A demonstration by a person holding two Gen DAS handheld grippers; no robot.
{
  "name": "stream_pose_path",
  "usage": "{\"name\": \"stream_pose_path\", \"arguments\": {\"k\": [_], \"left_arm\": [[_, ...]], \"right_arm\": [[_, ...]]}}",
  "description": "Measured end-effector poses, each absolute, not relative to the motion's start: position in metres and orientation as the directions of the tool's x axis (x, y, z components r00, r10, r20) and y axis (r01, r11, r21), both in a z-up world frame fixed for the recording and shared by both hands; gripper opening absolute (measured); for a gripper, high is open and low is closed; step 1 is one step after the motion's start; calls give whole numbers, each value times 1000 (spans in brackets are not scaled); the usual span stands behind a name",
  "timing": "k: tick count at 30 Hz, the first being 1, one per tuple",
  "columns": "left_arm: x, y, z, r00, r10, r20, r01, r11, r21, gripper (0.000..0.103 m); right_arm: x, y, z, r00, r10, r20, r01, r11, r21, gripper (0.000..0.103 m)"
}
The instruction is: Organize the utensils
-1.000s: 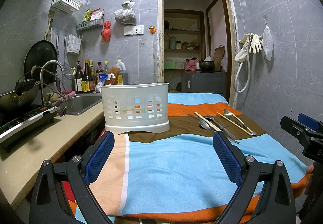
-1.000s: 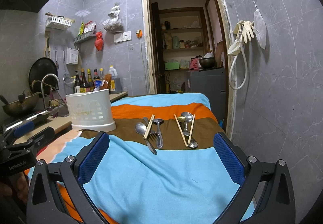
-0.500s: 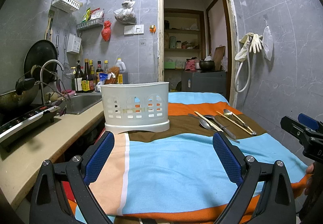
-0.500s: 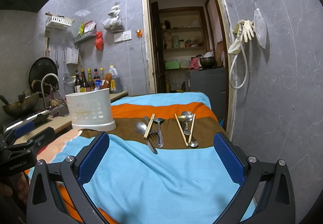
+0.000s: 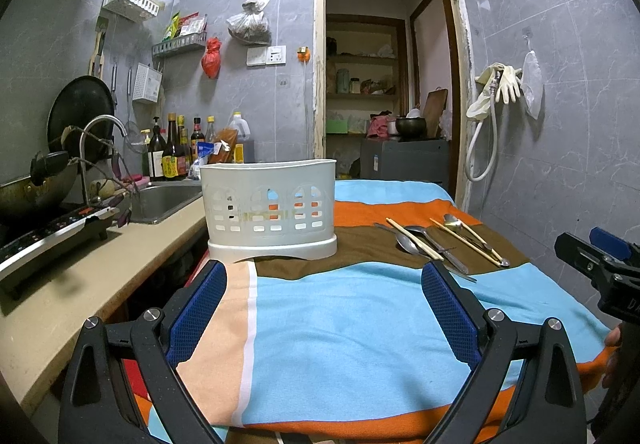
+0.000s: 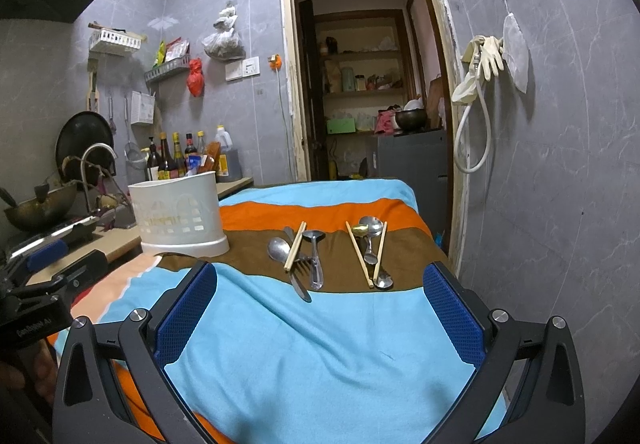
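Nothing has shifted since the earlier frames: both grippers hover at the same spots, at the near edge of the striped cloth (image 6: 320, 344), over its blue band. The left gripper (image 5: 324, 308) has its jaws released, spread wide and empty; the right gripper (image 6: 320, 308) likewise. The white slotted utensil holder (image 5: 270, 204) stands upright straight ahead of the left jaws, on the brown band; its interior is hidden by its wall. Ahead of the right jaws, between them, lie two clusters of utensils: a single chopstick (image 6: 295, 246) crossing a spoon (image 6: 278, 249), a fork, a knife (image 6: 299, 284) and a ladle-like spoon (image 6: 315, 256); then a pair of chopsticks (image 6: 359, 254) flanking overlapping spoons (image 6: 370, 230), whose number is hard to make out. Each gripper's body is cut off by the frame.
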State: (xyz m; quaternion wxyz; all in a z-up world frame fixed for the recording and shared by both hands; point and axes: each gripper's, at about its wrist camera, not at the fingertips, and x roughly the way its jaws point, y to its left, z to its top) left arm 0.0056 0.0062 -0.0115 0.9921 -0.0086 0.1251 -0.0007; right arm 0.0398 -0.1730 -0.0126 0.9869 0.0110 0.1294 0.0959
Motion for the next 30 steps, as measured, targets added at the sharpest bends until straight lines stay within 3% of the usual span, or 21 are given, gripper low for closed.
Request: {"name": "stream_pose_path", "arguments": {"k": [23,30], "left_arm": [[42,-1,19,968,15,-250,-11,1000,19,96],[75,-8,31,959,-39,-280,44,999,12,96]], "right_arm": [[73,-192,5,951,128,-283,-133,991,2,103],[99,-200,20,948,144,-283,-153,988,-11,103]]}}
